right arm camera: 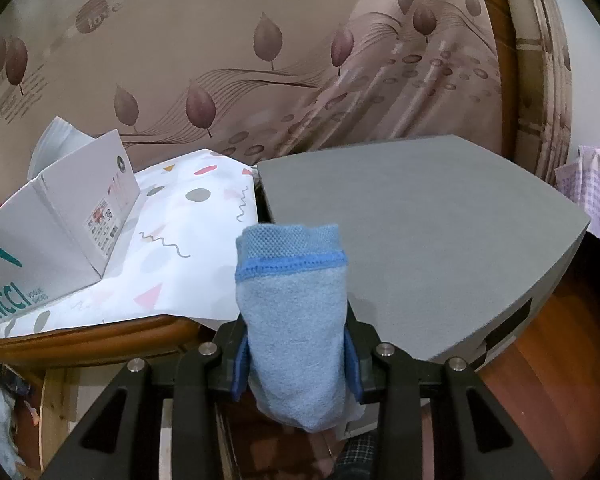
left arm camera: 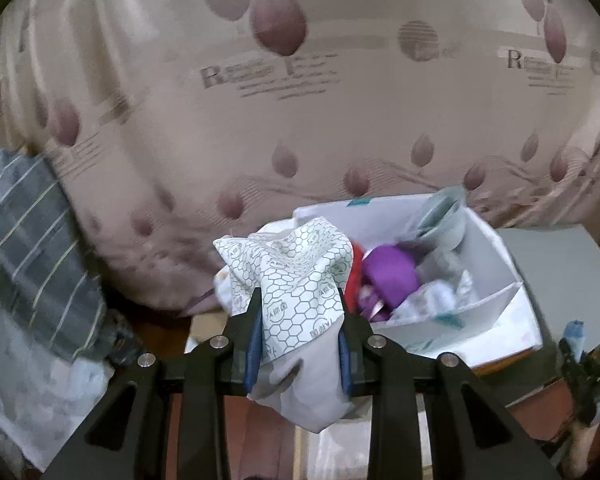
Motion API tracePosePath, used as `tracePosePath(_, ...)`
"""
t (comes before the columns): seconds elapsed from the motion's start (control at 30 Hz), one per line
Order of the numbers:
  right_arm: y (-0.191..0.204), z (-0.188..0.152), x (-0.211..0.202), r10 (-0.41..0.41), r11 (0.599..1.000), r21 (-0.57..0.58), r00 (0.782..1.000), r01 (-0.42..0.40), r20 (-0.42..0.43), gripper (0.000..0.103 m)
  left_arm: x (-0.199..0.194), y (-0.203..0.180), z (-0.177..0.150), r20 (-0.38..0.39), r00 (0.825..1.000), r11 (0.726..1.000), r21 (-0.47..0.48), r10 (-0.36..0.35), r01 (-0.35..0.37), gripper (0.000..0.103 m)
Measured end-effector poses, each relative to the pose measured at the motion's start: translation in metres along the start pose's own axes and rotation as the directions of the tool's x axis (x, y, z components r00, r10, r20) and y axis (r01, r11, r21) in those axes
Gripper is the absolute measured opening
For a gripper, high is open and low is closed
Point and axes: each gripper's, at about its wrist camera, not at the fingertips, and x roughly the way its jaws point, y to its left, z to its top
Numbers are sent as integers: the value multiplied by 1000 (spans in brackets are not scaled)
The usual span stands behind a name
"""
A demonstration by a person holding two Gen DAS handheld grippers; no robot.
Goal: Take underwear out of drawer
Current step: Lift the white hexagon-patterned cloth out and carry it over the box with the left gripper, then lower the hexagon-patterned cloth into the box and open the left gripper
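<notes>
My left gripper (left arm camera: 298,312) is shut on white and grey underwear with a green honeycomb print (left arm camera: 292,276), held up in front of a white cardboard box (left arm camera: 496,248) used as a drawer. The box holds several more garments, among them a purple one (left arm camera: 390,274) and a red one (left arm camera: 354,270). My right gripper (right arm camera: 296,340) is shut on light blue underwear with a darker blue band (right arm camera: 294,312), held above the edge of a grey board (right arm camera: 420,240). The same box shows in the right wrist view (right arm camera: 56,220) at the left.
A beige leaf-printed bedsheet (left arm camera: 260,100) hangs behind everything. A grey striped cloth (left arm camera: 32,240) lies at the left. The box stands on a white patterned sheet (right arm camera: 188,248) over a wooden table edge (right arm camera: 100,336). A pink checked cloth (right arm camera: 592,196) hangs at the far right.
</notes>
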Motion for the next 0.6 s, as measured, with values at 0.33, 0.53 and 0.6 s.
tracePosePath(0.33, 0, -1, 1, -5, 1000, -14, 1000, 5, -1, 38, 86, -37, 38, -92, 993, 997, 0, -70, 71, 27)
tracePosePath(0.53, 3, -1, 3, -8, 1000, -22, 1000, 8, -8, 38, 122, -59, 40, -116, 989, 994, 35, -96, 100, 28)
tracePosePath(0.6, 3, -1, 3, -9, 1000, -21, 1000, 9, -9, 38, 133, -67, 37, -126, 989, 995, 60, -72, 80, 28)
